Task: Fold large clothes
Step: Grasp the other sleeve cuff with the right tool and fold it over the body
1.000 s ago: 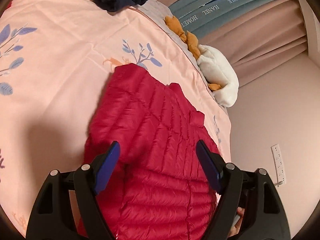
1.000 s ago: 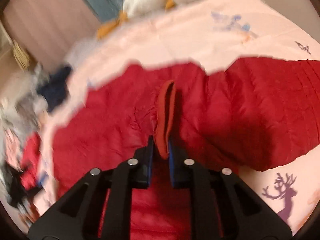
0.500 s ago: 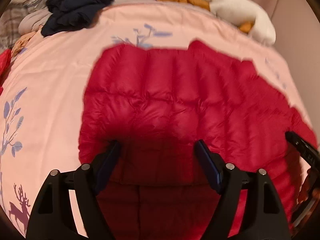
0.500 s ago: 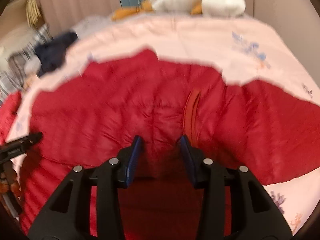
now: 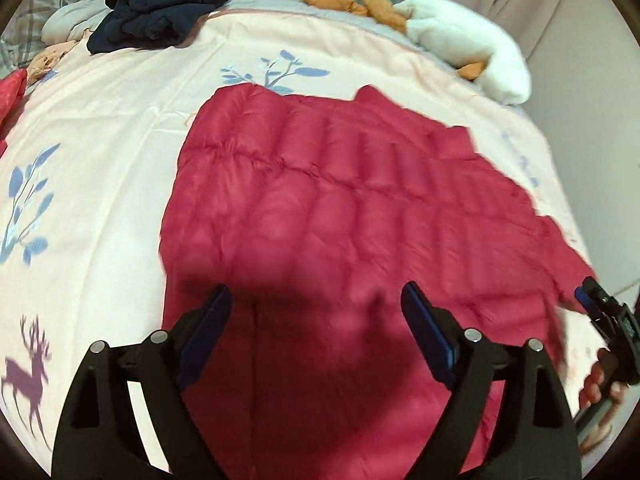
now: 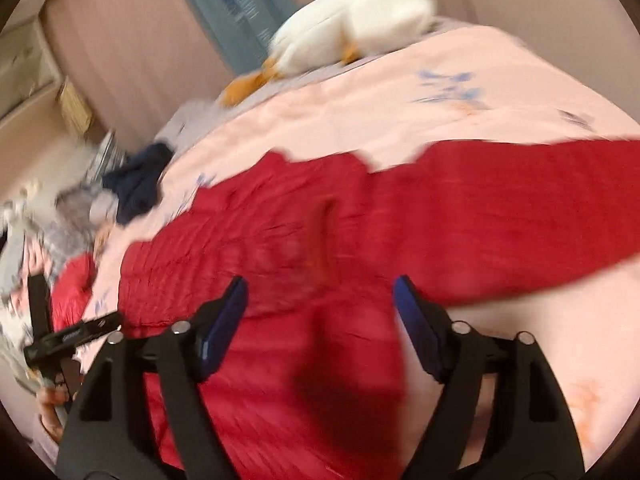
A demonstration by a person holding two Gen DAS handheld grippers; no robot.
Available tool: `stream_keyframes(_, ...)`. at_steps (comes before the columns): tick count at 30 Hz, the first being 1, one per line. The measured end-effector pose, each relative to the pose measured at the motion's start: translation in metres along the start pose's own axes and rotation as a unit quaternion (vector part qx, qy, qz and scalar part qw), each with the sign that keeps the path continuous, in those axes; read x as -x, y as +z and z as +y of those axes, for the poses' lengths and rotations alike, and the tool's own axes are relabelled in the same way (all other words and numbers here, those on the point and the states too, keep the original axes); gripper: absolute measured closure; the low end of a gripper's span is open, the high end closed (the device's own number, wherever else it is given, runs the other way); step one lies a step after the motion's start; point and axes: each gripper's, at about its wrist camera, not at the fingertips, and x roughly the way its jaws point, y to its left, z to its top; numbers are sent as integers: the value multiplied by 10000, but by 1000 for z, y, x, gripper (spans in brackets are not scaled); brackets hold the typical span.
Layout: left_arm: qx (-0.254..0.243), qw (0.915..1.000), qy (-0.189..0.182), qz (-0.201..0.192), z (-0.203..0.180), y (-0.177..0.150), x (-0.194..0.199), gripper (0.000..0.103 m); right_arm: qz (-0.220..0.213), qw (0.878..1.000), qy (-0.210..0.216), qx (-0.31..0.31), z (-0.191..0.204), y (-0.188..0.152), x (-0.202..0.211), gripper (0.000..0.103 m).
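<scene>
- The red down jacket (image 5: 340,208) lies spread flat across the middle of the bed (image 5: 100,168), quilted side up, on the pink printed cover.
- Left hand-held gripper (image 5: 316,328) hangs over the jacket's near part, jaws wide apart, nothing between them.
- Right hand-held gripper (image 6: 320,312) is likewise spread wide over the jacket (image 6: 280,280), gripping nothing; this view is blurred.
- In the right wrist view one long red section reaches away toward the bed's right edge; an orange-red loop or tab (image 6: 320,236) sits on the jacket just ahead of the jaws.
- A dark navy garment (image 5: 160,4) is heaped at the bed's far left corner.
- A white plush toy (image 5: 468,48) with orange parts rests at the far right corner.
- A red cloth (image 5: 10,96) peeks in at the left edge.
</scene>
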Motion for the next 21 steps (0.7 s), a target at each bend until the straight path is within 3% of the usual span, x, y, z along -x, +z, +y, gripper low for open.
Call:
stream_keyframes(3, 107, 9992, -350, -179, -2, -23, 28, 5, -105, 9974, -300, -648, -59, 1, 29, 21)
stream_keyframes(7, 402, 9967, -654, -247, 3, -54, 51, 2, -322, 9832, -538, -1714, -141, -2, 64, 21)
stream_keyframes(12, 737, 9954, -563, -238, 13, -89, 65, 2, -511, 9566, -697, -2783, -221, 0, 76, 21)
stream_keyframes(18, 918, 9942, -537, -148, 13, -111, 74, 2, -838, 9408, -365, -3263, -254, 15, 64, 22)
stream_keyframes(21, 1051, 9923, -625, -196, 11, -113, 76, 2, -963, 9357, -494, -3358, -258, 27, 52, 22)
